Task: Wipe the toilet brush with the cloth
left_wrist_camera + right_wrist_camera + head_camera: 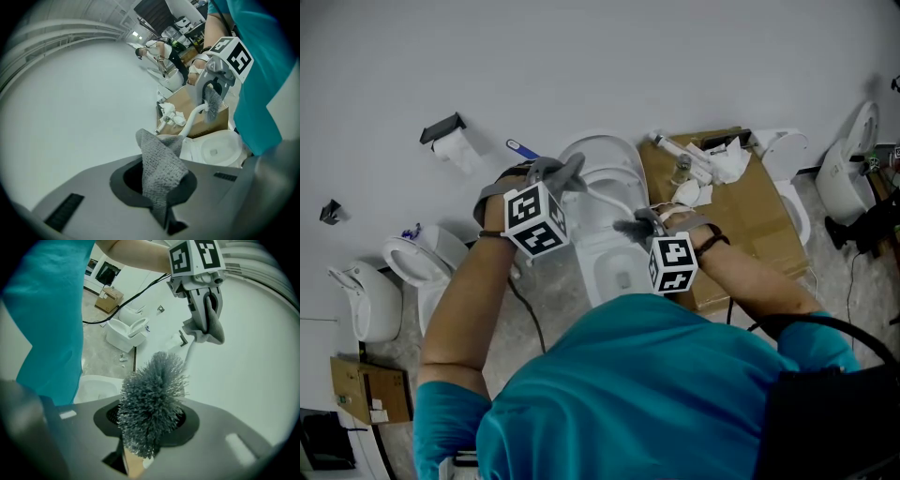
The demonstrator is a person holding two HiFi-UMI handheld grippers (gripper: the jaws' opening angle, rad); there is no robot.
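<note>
The toilet brush has a grey bristle head [150,397] and a curved white handle [193,117]. My right gripper [146,439] is shut on the bristle head, which fills the gap between its jaws. My left gripper [160,190] is shut on a grey woven cloth [161,168] that stands up out of its jaws. In the right gripper view the white handle [190,351] runs up from the head to the cloth [213,329] hanging from the left gripper [202,317]; the cloth covers the handle's far end. In the head view both grippers, left [565,175] and right [633,226], hover over a white toilet [614,272].
A cardboard box [745,211] with white fittings and crumpled paper lies right of the toilet. More white toilets stand at the left [412,258] and far right [848,169]. A paper roll holder [450,136] hangs on the wall. A black cable trails over the floor.
</note>
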